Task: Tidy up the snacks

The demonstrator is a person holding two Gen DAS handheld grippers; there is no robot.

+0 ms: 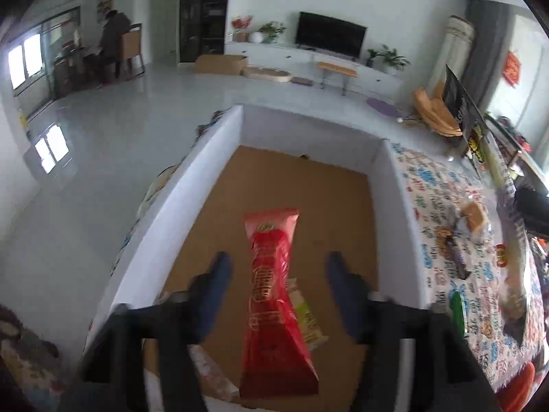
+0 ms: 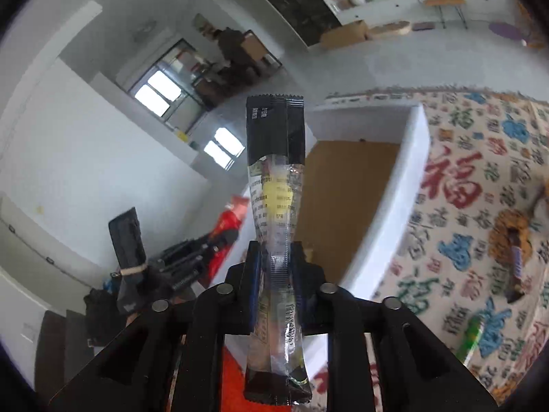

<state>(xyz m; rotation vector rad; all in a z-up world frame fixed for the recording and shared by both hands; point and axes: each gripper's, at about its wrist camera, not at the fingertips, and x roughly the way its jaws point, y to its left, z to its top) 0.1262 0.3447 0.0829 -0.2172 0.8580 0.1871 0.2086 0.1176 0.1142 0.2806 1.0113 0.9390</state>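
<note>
My left gripper (image 1: pixel 278 257) is open over a white-walled box (image 1: pixel 212 158) with a brown cardboard floor. A red snack packet (image 1: pixel 274 295), pinched at its waist, lies lengthwise between the fingers (image 1: pixel 219 285), and neither pad touches it. I cannot tell whether it rests on the floor. A green-yellow packet (image 1: pixel 308 319) shows under it. My right gripper (image 2: pixel 278 257) is shut on a long black-and-clear snack packet (image 2: pixel 276 158), which stands upright out of the jaws to the left of the box (image 2: pixel 398 189).
The box stands on a table with a patterned cloth (image 1: pixel 442 185). On the cloth lie a bread packet (image 1: pixel 475 214), a dark bar (image 2: pixel 514 261) and a green packet (image 2: pixel 475 336). A person sits at a desk far across the room (image 1: pixel 113 34).
</note>
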